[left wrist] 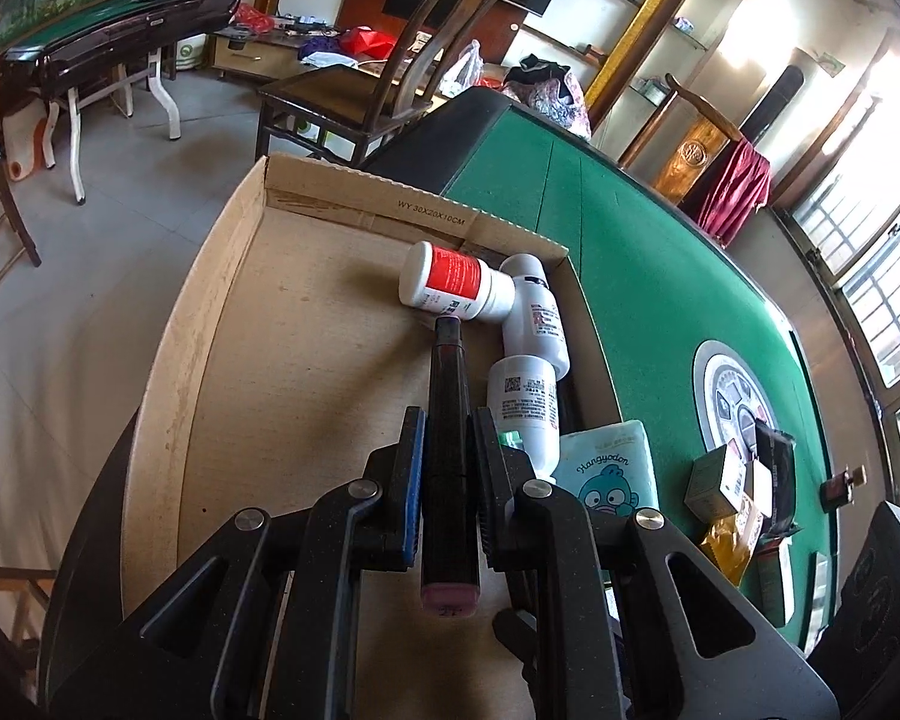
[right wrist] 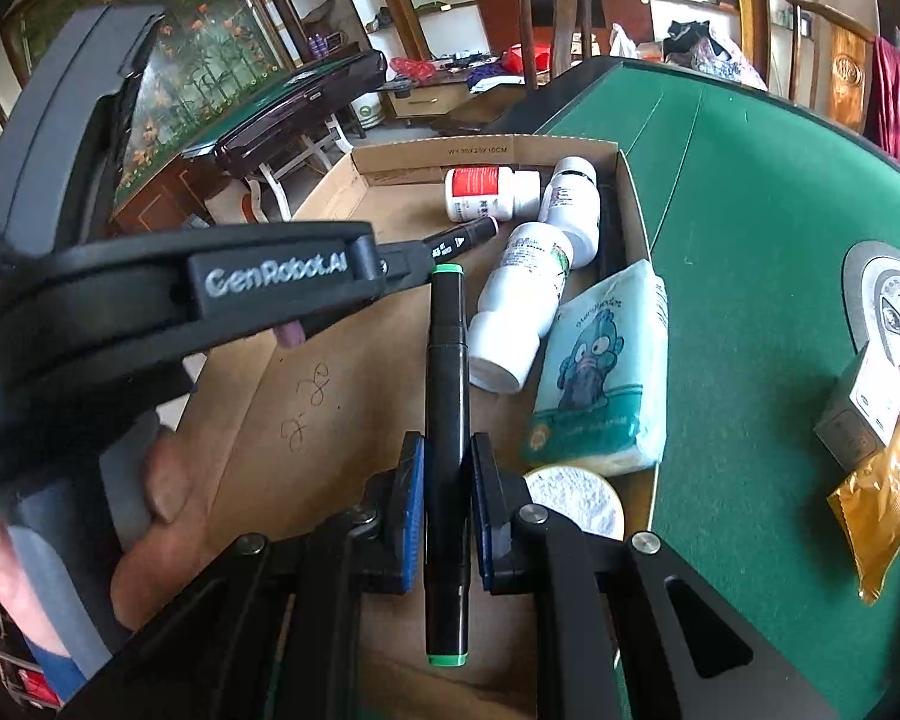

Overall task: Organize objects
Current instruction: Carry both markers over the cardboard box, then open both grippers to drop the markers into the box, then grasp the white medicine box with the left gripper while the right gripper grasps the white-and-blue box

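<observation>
Cardboard box (left wrist: 222, 300) on green desk (left wrist: 660, 276) holds three white bottles (right wrist: 519, 306), tissue pack (right wrist: 606, 372). Left claw (left wrist: 447, 438) pinches pink-capped marker (left wrist: 447, 450) over box; right claw (right wrist: 447, 480) pinches green-capped marker (right wrist: 447, 420) alongside.

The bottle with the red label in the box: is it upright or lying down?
Lying down: the red-label bottle rests on its side on the cardboard box floor.
</observation>
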